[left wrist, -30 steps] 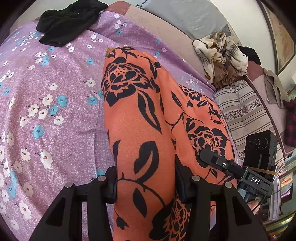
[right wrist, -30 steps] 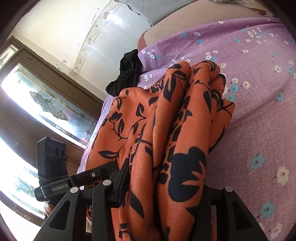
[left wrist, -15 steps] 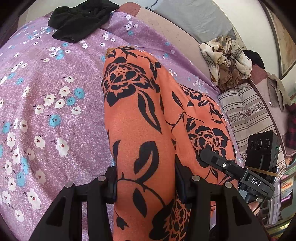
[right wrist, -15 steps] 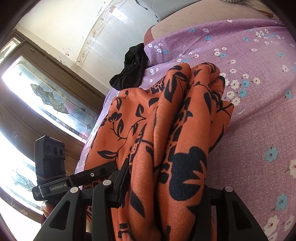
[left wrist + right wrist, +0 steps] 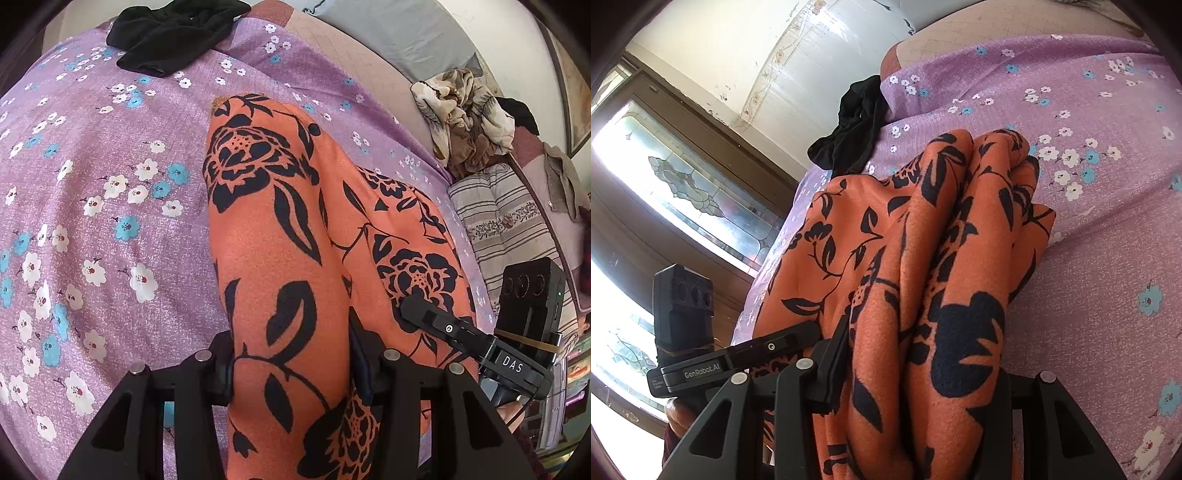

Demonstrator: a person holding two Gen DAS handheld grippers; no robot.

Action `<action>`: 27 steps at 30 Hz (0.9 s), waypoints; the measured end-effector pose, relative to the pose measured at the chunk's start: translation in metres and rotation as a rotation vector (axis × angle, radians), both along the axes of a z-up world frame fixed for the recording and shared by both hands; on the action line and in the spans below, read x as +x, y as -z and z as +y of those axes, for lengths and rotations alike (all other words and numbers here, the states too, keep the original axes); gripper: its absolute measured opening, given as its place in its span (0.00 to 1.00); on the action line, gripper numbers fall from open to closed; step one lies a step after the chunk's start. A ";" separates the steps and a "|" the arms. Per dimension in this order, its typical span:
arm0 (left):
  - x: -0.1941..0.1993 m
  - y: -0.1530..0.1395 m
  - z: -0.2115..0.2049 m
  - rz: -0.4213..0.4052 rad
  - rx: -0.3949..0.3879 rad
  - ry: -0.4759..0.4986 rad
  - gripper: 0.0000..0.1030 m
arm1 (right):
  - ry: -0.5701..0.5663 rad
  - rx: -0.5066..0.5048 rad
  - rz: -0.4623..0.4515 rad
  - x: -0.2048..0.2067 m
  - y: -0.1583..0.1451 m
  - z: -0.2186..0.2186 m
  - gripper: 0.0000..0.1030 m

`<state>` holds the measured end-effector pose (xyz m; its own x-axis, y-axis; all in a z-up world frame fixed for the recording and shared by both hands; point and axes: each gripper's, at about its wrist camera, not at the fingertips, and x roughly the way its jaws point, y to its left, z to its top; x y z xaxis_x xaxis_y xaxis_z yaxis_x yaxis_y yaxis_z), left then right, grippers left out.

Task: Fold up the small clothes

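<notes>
An orange garment with black flower print (image 5: 280,236) hangs between both grippers over a purple flowered bedsheet (image 5: 92,192). My left gripper (image 5: 291,365) is shut on one bunched end of it. My right gripper (image 5: 916,373) is shut on the other end (image 5: 923,258), where the cloth gathers in thick folds. Each gripper shows in the other's view: the right one (image 5: 476,339) at lower right, the left one (image 5: 738,362) at lower left. The fingertips are hidden by cloth.
A black garment (image 5: 173,33) lies at the far edge of the bed, also in the right wrist view (image 5: 853,129). A heap of beige and brown clothes (image 5: 465,118) and a striped pillow (image 5: 509,229) lie to the right. A stained-glass window (image 5: 694,184) stands at left.
Both grippers have carried the orange garment further over the bed toward the black garment; the grips are unchanged.
</notes>
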<state>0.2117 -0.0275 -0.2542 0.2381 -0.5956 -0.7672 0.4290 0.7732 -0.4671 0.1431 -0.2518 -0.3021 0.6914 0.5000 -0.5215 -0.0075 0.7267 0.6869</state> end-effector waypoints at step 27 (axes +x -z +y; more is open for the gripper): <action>0.005 0.023 -0.042 -0.099 0.202 -0.003 0.76 | -0.018 0.026 0.138 0.020 0.029 -0.009 0.56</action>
